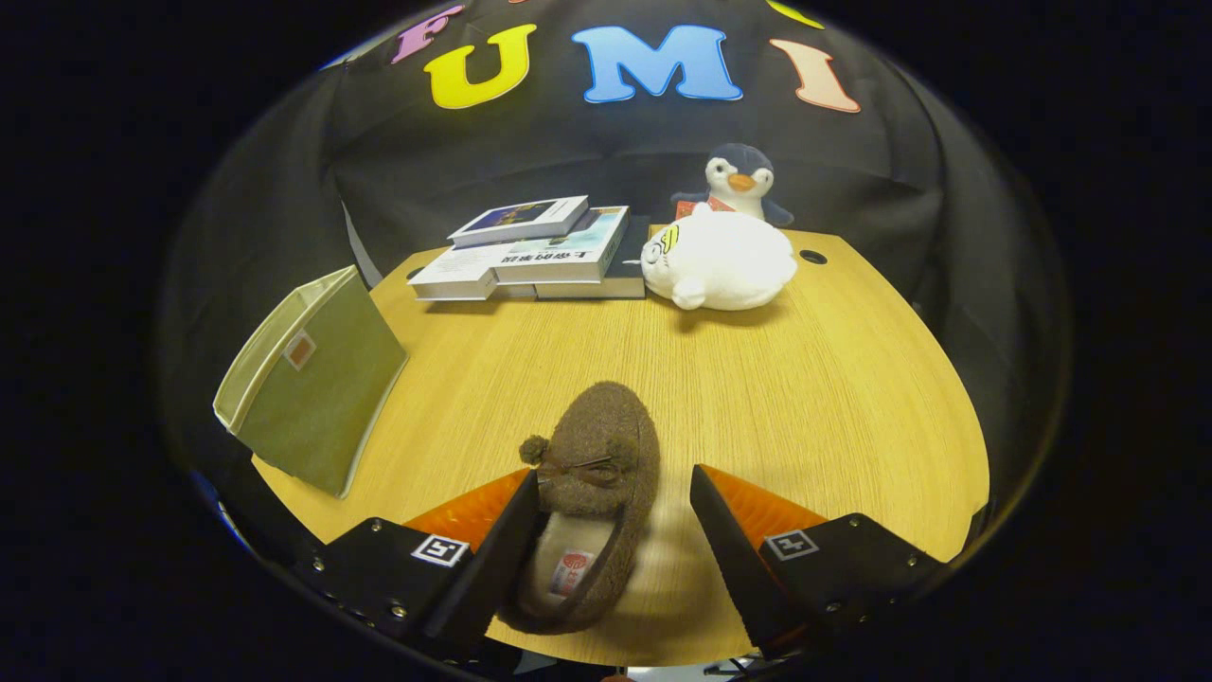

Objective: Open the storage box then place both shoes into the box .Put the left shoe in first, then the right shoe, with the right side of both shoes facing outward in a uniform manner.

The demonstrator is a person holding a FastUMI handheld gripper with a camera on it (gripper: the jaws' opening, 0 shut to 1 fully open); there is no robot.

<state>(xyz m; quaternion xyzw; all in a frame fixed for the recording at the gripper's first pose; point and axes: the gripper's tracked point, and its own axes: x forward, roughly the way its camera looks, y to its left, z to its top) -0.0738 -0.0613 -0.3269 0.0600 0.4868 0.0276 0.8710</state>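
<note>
I see my gripper held wide open over the wooden surface. It is not holding anything. One fuzzy brown shoe lies on the surface between the two fingers. It sits much closer to the left finger and looks like it touches that finger or is just beside it; I cannot tell which. There is a clear gap of bare wood between the shoe and the right finger. The toe of the shoe points away from me, and the open heel end is near the base of the fingers. The shoe has a little bow and a round pom-pom on top, and a pale fluffy inside with a small label.

Left of the shoe, well apart from it, stands the green cloth storage box at the edge of the surface. It looks tilted, with one flat side facing the shoe.

Far beyond the shoe is a pile of books. Just right of the books lies a white plush seal. Behind the seal sits a plush penguin, against the black cloth wall.
</note>
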